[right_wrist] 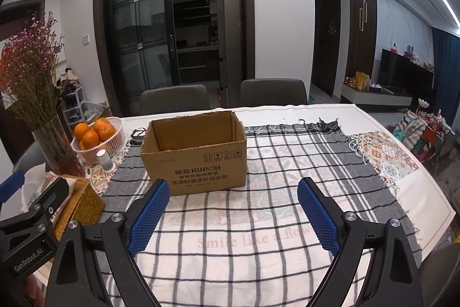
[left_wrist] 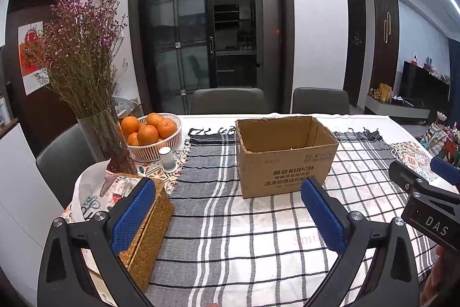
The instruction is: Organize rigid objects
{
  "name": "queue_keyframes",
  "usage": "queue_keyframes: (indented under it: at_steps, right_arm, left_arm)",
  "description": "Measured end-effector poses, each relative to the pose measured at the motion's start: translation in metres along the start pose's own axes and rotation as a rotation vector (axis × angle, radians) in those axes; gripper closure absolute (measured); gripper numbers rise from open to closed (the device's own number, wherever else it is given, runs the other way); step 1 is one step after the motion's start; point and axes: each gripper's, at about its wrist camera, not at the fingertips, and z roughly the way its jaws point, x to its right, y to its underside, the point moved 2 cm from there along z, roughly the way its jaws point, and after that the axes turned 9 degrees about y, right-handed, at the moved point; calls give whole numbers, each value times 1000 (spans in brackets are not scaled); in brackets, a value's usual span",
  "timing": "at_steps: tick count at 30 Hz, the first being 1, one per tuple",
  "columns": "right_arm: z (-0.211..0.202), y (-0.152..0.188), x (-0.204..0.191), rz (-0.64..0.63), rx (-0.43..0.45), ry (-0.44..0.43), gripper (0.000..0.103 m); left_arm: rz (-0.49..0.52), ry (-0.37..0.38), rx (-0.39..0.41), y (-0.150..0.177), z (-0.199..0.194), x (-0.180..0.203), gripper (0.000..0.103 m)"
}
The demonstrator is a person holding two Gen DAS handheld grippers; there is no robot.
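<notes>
The table spreads under both claws, covered by a checked cloth that lies directly below and ahead of them. An open cardboard box stands upright on the cloth just ahead of the right claw, toward its left finger, and ahead of the left claw, nearer its right finger. Little of its floor shows, so I cannot tell what it holds. Left of the left claw a woven box sits beside its left finger; beyond that stand a vase of dried flowers, a white basket of oranges, and a small white bottle. Both claws are released, jaws spread wide with nothing between the blue pads. The 2 claws hang side by side above the near edge.
</notes>
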Motion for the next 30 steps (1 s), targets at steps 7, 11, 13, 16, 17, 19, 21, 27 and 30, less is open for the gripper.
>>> queue_keyframes:
  at_steps: [7, 11, 13, 16, 17, 19, 21, 27, 30]
  right_arm:
    - [-4, -1, 1, -5, 9, 3, 11]
    - [-4, -2, 1, -4, 12, 1, 11]
    - [-5, -2, 1, -3, 15, 2, 11]
    - [-6, -1, 1, -3, 17, 3, 11]
    - [-5, -1, 1, -4, 17, 3, 11]
    - [-6, -1, 1, -2, 18, 3, 11]
    - [-6, -1, 1, -2, 18, 2, 11]
    - [-8, -1, 1, -1, 20, -1, 11]
    - [-9, -1, 1, -1, 23, -3, 11]
  left_arm:
    - [-3, 1, 1, -1, -1, -1, 0]
    - [-3, 0, 5, -1, -2, 0, 0]
    - [-1, -4, 7, -1, -2, 0, 0]
    - [-1, -4, 7, -1, -3, 0, 0]
    - [-1, -4, 8, -1, -3, 0, 0]
    - [0, -5, 11, -1, -5, 0, 0]
    - [0, -6, 15, -2, -6, 0, 0]
    - [0, -3, 16, -1, -7, 0, 0]
    - [0, -1, 16, -1, -7, 0, 0]
